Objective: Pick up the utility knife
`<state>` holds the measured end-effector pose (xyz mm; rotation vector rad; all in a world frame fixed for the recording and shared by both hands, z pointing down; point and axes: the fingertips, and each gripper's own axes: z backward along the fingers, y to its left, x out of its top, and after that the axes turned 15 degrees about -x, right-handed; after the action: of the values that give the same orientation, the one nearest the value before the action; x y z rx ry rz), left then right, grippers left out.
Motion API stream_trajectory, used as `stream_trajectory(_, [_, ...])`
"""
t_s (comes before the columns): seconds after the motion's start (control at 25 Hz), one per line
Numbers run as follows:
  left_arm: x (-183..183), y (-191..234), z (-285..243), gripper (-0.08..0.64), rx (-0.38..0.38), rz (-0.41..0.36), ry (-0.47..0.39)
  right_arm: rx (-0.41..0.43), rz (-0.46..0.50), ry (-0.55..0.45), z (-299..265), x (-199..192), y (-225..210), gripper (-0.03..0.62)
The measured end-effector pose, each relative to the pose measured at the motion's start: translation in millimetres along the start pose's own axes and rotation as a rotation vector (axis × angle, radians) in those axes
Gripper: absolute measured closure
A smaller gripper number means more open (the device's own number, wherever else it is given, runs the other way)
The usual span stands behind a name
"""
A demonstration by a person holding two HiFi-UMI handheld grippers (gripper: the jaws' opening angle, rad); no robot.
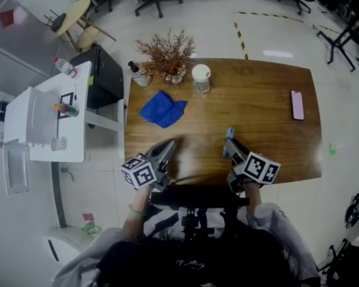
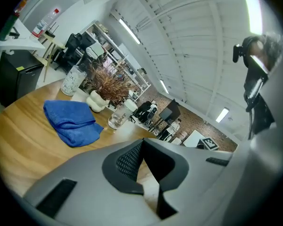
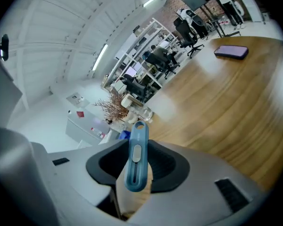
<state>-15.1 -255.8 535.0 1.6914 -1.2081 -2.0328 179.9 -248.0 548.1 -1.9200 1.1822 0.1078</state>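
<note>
A blue utility knife (image 3: 136, 157) with a grey slider stands up between the black pads of my right gripper (image 3: 137, 166), which is shut on it and holds it above the wooden table (image 3: 217, 102). In the head view the knife (image 1: 228, 140) sticks out of the right gripper (image 1: 231, 148) near the table's front edge. My left gripper (image 1: 166, 149) hangs over the front left of the table. Its tips (image 2: 142, 143) meet with nothing between them.
On the table (image 1: 257, 100) lie a crumpled blue cloth (image 1: 161, 110) and a pink phone (image 1: 297, 104). A white-lidded jar (image 1: 200, 78), a dried plant in a vase (image 1: 169, 55) and a small bottle (image 1: 139, 75) stand there too. A black box (image 1: 102, 76) and a white cabinet (image 1: 48, 118) stand to the left.
</note>
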Motion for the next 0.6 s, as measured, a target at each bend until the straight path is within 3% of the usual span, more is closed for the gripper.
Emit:
stream_trajectory(0.16, [0.6,1.8,4.1,0.558,-0.044,-0.006,0.002,0.036,-0.051,-0.068,17.7,8.5,20.7,0.456])
stream_trajectory(0.32, [2.9,1.0,14.2,0.558,-0.098,0.003,-0.015,-0.006,-0.073,-0.097,24.9,-1.4,23.3,0.456])
stream_trajectory(0.52, [-5.8,6.0,26.3,0.558,-0.048,-0.125,0.138,-0.026,-0.079,-0.126,31.9,-21.5,26.9,0.456])
stream_trajectory(0.6, [-2.6,4.5,28.8,0.558,-0.059,-0.149,0.141,-0.028,-0.097,-0.141,35.0,-26.7,27.3,0.456])
